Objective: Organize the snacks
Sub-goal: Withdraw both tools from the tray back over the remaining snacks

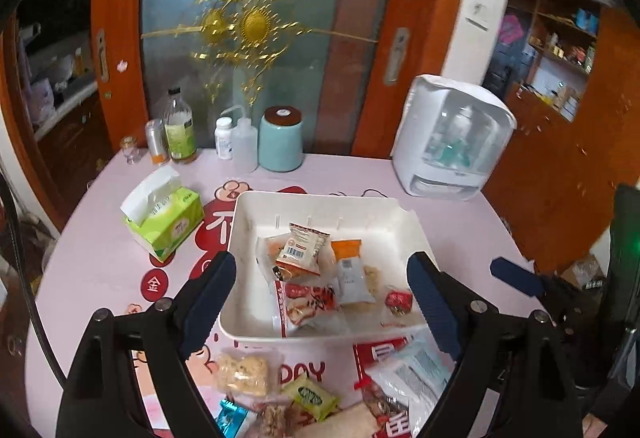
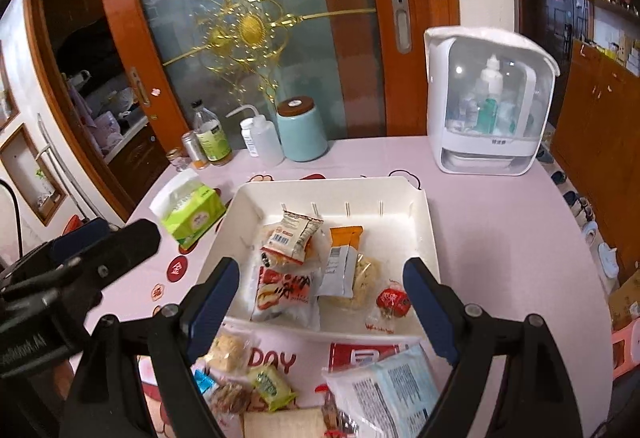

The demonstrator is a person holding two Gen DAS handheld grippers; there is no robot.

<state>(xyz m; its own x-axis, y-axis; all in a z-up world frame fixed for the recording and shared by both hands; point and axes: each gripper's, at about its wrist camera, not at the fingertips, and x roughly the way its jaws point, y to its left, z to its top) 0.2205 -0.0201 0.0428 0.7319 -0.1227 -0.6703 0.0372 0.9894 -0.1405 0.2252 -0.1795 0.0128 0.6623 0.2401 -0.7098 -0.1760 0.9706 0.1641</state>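
Both grippers are being held spread wide with nothing between the pads. Beyond the fingertips of the left gripper the white tray is being seen on the pink table, and several snacks are already lying inside it: a packet with a barcode label, an orange-topped packet, a red-printed packet and a small red sweet. The right gripper is likewise being held released over the tray's near rim.

Roughly half of the sorting is being judged done. Below and nearer than the jaws, loose items are still waiting on the table: a pale cracker packet, a green packet, a blue packet and a large light-blue pack. These are being judged the remaining work.
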